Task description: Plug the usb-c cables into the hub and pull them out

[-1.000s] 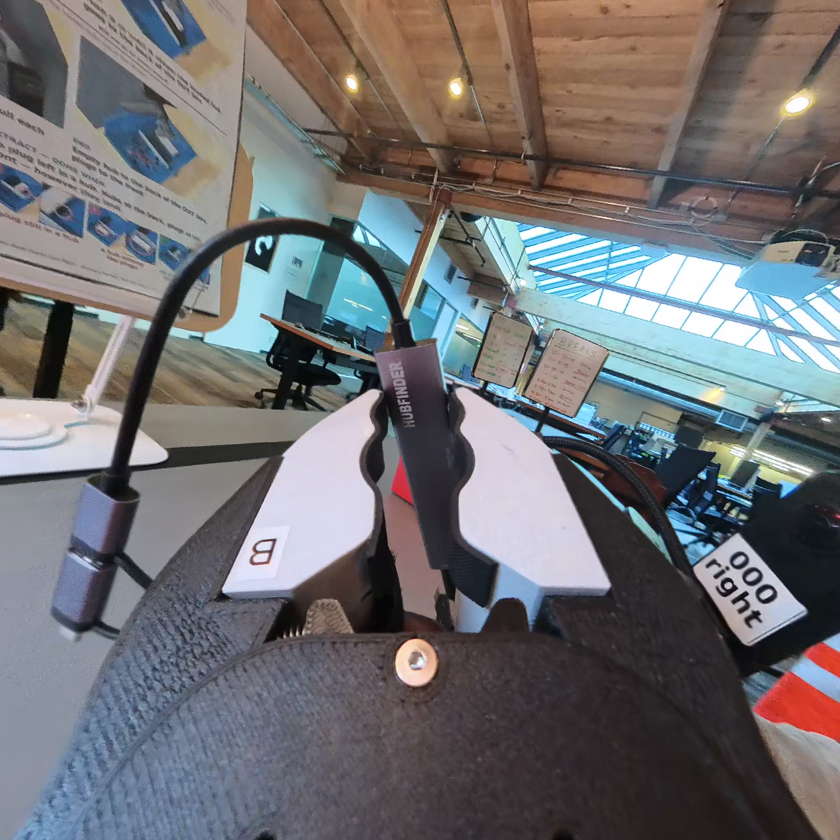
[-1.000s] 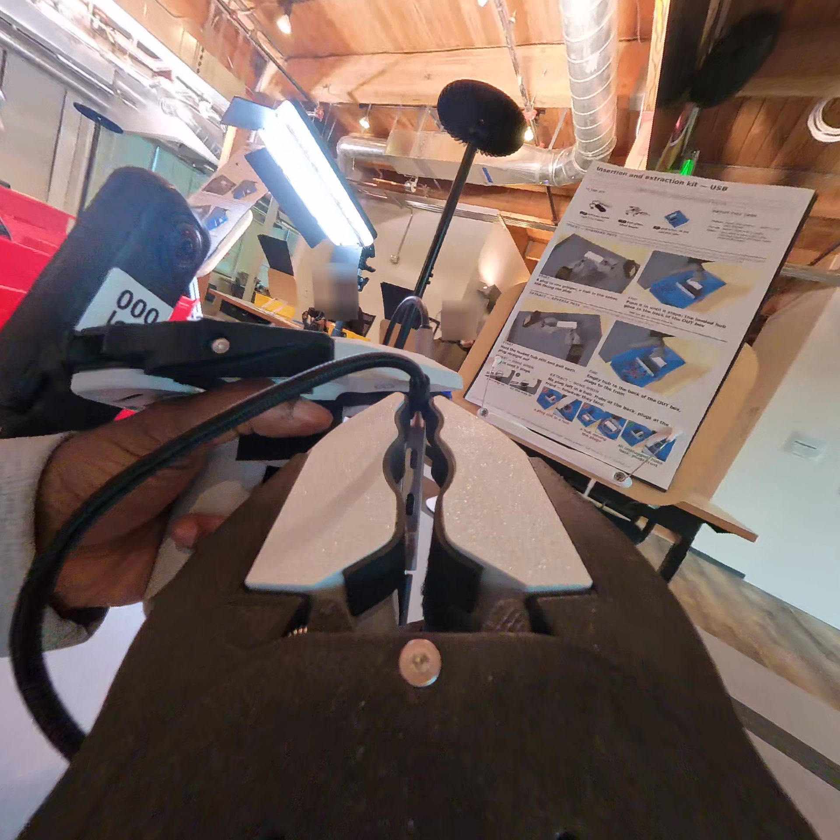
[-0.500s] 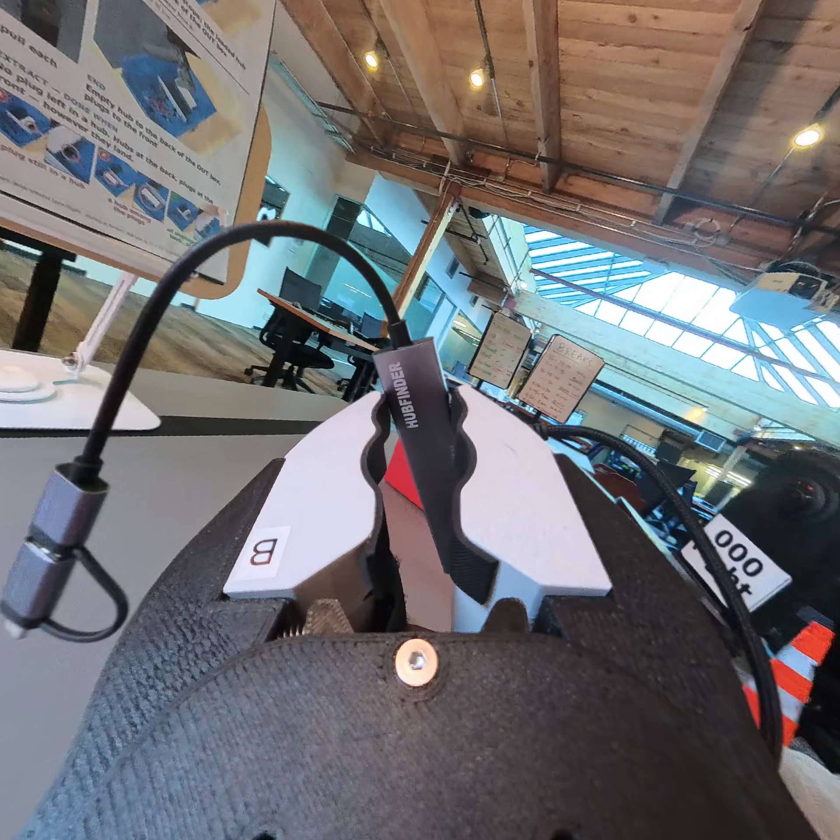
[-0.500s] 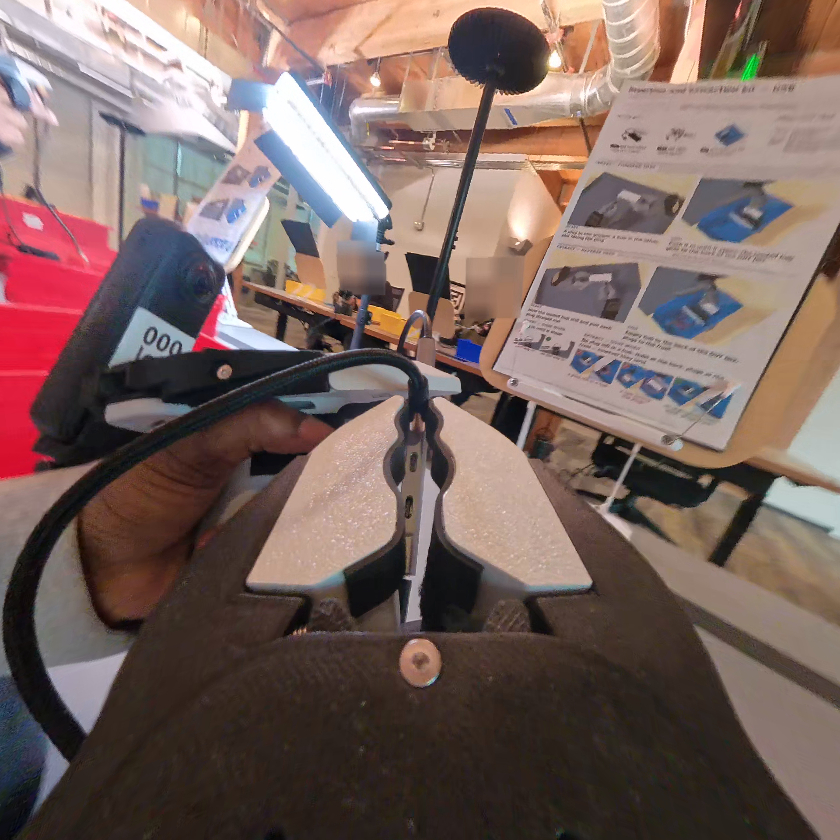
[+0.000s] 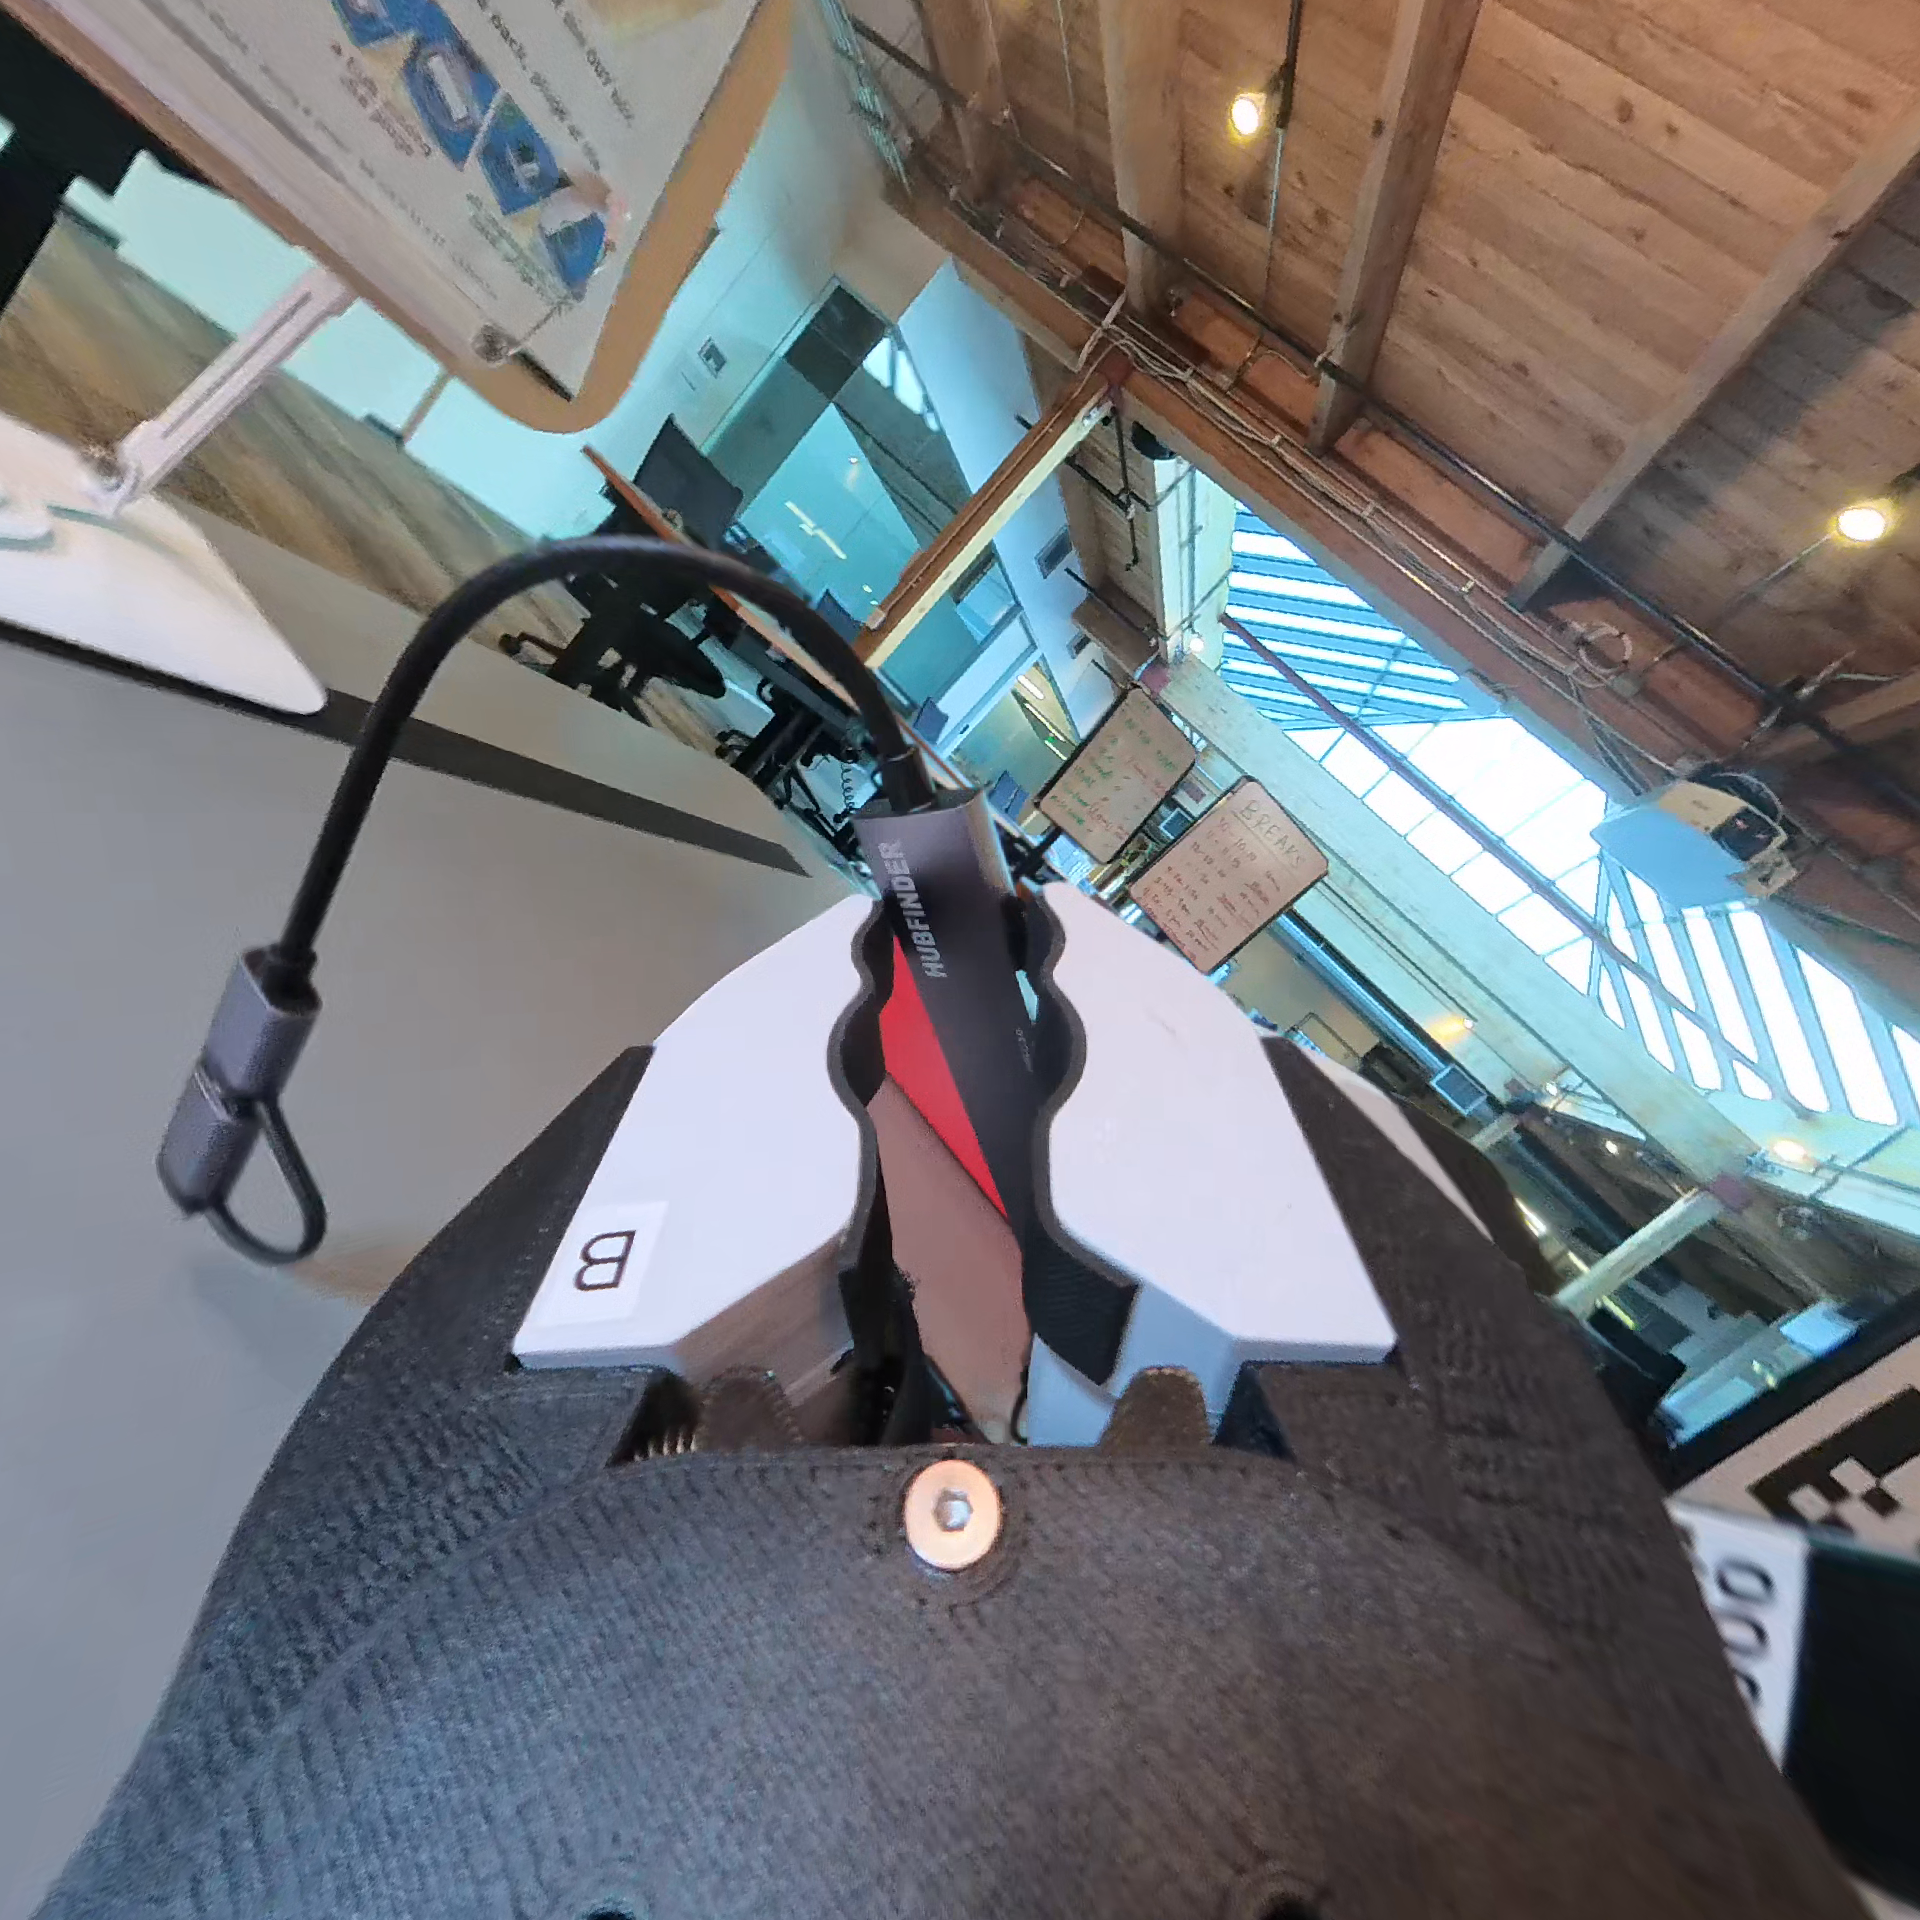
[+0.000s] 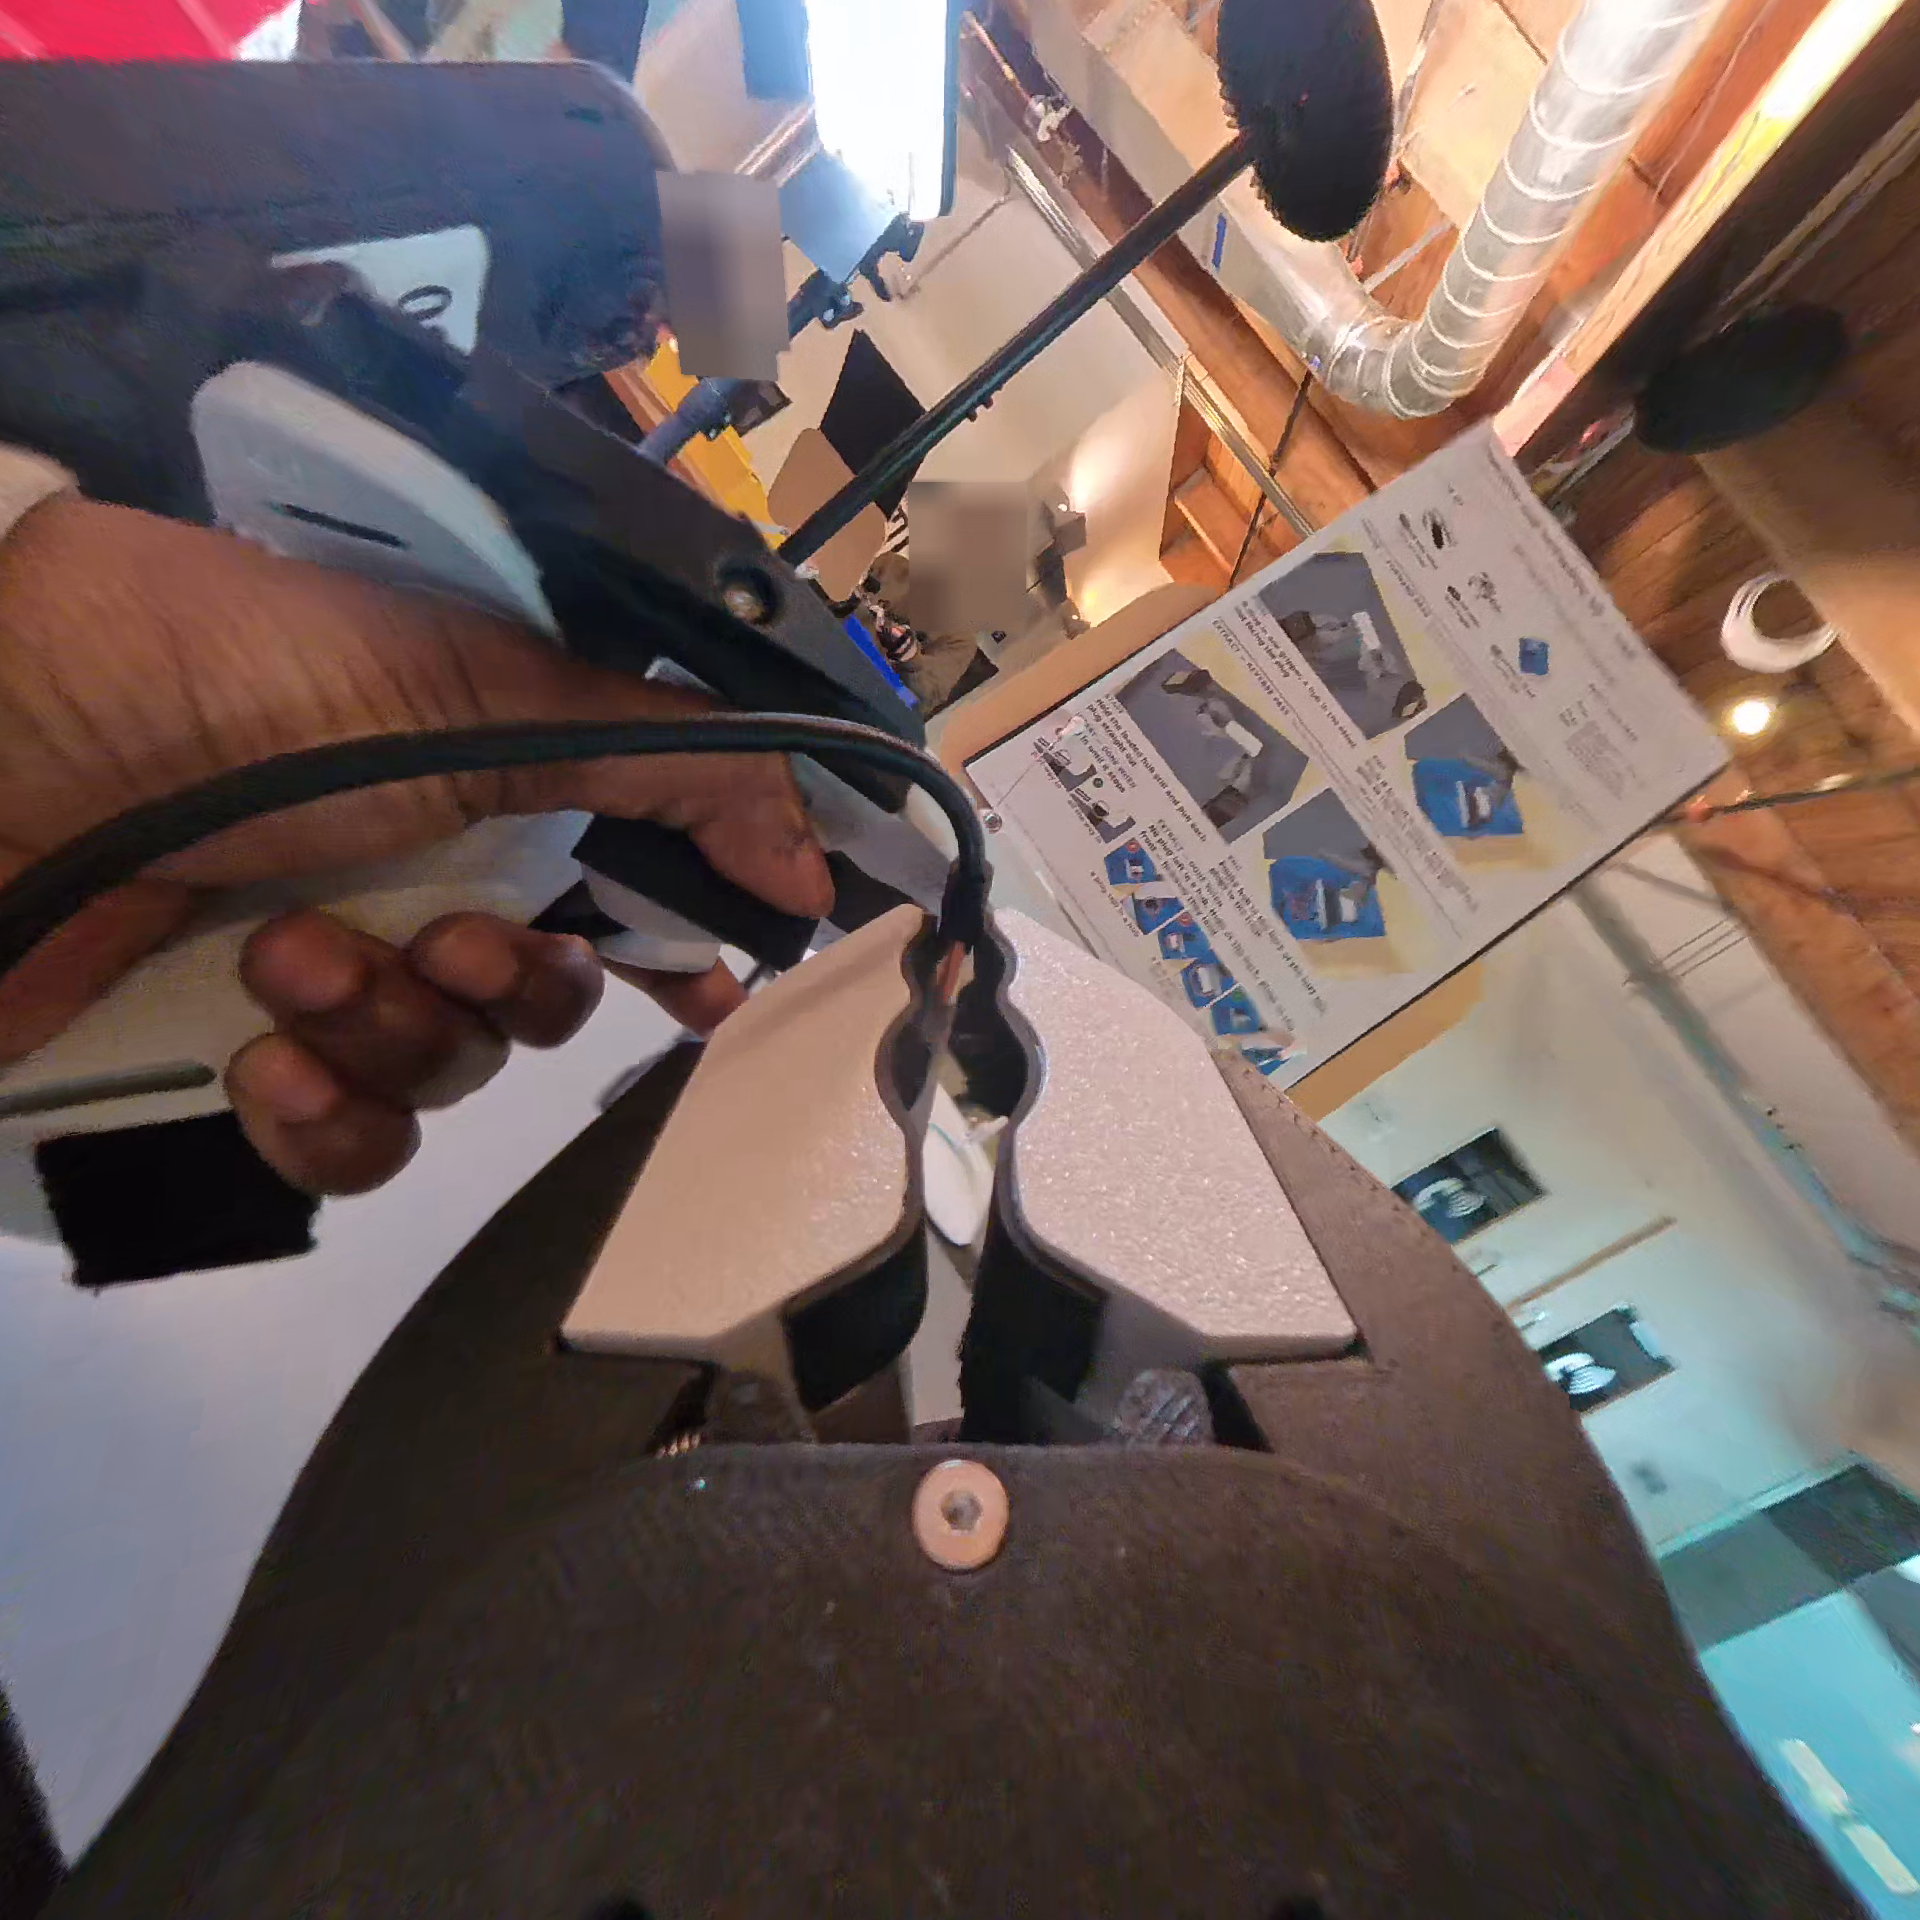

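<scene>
So the left claw [image 5: 951,997] is clamped on the hub [image 5: 961,997], a slim dark stick pinched edge-on between the two white fingers [image 5: 743,1153]. Its long axis runs pretty much along the fingers, leaning a bit left at the far end, which sticks out past the fingertips and points up and away from the camera. From that far tip the hub's own short black lead [image 5: 499,665] arcs up, over to the left and back down, ending in a grey metal plug [image 5: 234,1081] with a little loop tether, dangling over the pale grey bench [image 5: 260,883]. The right claw [image 6: 956,966] is squeezed shut on the usb-c cable [image 6: 468,753] right at its fingertips; the braided black cord comes out of the tips, bends hard left and sweeps off across the hand [image 6: 343,810] holding the other tool. Can't really make out the connector end itself, it's buried between the fingers. An instruction sheet [image 6: 1340,769] on a board sits tilted behind.
</scene>
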